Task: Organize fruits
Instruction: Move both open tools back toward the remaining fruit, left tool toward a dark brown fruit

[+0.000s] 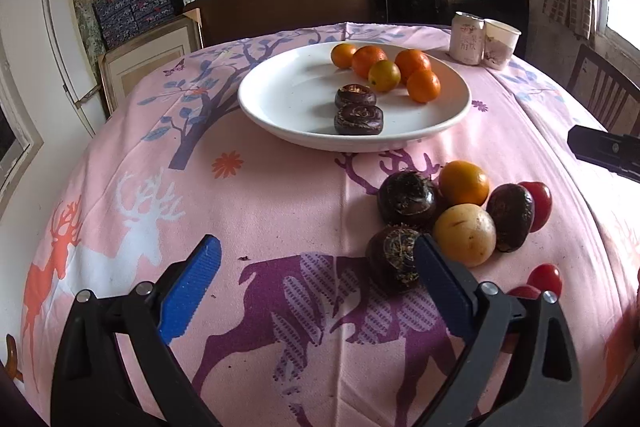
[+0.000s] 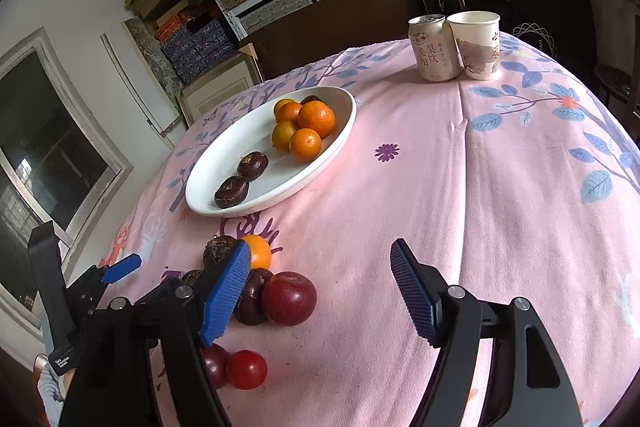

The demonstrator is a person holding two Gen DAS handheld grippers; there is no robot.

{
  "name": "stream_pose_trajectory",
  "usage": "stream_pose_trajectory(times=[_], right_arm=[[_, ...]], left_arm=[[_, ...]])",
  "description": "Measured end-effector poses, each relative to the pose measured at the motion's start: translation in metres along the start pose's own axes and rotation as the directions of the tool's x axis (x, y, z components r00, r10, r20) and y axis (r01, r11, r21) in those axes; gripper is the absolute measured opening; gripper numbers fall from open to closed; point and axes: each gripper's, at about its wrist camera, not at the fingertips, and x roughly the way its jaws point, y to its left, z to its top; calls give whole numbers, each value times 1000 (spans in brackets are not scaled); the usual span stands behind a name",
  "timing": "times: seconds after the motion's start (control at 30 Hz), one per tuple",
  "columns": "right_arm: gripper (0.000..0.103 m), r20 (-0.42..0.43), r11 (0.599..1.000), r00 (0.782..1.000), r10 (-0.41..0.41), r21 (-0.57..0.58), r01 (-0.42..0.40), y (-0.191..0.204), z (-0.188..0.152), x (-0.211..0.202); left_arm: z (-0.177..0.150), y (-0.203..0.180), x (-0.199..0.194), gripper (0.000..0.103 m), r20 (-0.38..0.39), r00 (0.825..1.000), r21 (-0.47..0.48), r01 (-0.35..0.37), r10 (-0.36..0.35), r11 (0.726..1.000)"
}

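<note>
Both grippers wide open, fruit half sorted

White plate (image 1: pixel 280 95) on the pink-clothed surface (image 1: pixel 280 203) holds 5 oranges (image 1: pixel 384 75) and 2 dark water chestnuts (image 1: pixel 359 119). The loose fruit pile (image 1: pixel 464 215) sits near the plate's front edge. Left hand-held gripper (image 1: pixel 316 267) is spread wide holding nothing, one finger right beside a chestnut (image 1: pixel 394 259). Right hand-held gripper (image 2: pixel 320 287) is wide open too, empty, by the red plum (image 2: pixel 289 298).

Both wrist cameras looked forward along their tongs, low over the counter (image 1: pixel 280 195). Each faced the shelves; both shared the white plate (image 1: pixel 280 115) (image 2: pixel 208 195) and the loose fruit pile (image 1: pixel 460 219) (image 2: pixel 264 291).
</note>
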Motion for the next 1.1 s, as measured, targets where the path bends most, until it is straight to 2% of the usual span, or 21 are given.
stream_pose_trajectory(times=[0.23, 0.47, 0.5, 0.63, 0.7, 0.8, 0.97, 1.1], right_arm=[[73, 4, 1000, 1000, 5, 6, -5, -1, 2, -1], [73, 3, 1000, 1000, 4, -1, -4, 0, 1, -2], [73, 3, 1000, 1000, 4, 0, -4, 0, 1, -2], [73, 6, 1000, 1000, 6, 9, -6, -2, 1, -2], [73, 6, 1000, 1000, 9, 7, -9, -1, 1, -3], [73, 2, 1000, 1000, 15, -6, -15, 2, 0, -2], [73, -12, 999, 1000, 18, -44, -18, 10, -6, -3], [73, -20, 997, 999, 28, -71, -29, 15, -16, -8]], left_arm=[[-2, -9, 8, 96, -30, 1000, 46, 3, -1, 999], [-3, -9, 11, 99, -39, 999, 51, 6, -4, 999], [-2, -6, 12, 99, -40, 999, 47, -8, 10, 999], [-1, 17, 14, 99, -41, 989, -4, -145, 145, 989], [-1, 31, 14, 99, -58, 986, -59, -160, 157, 985], [-2, 35, 10, 99, -46, 992, -82, -119, 116, 990], [-3, 16, 13, 99, -43, 996, -6, -79, 78, 997], [-1, 14, 18, 98, -53, 998, -4, -43, 43, 999]])
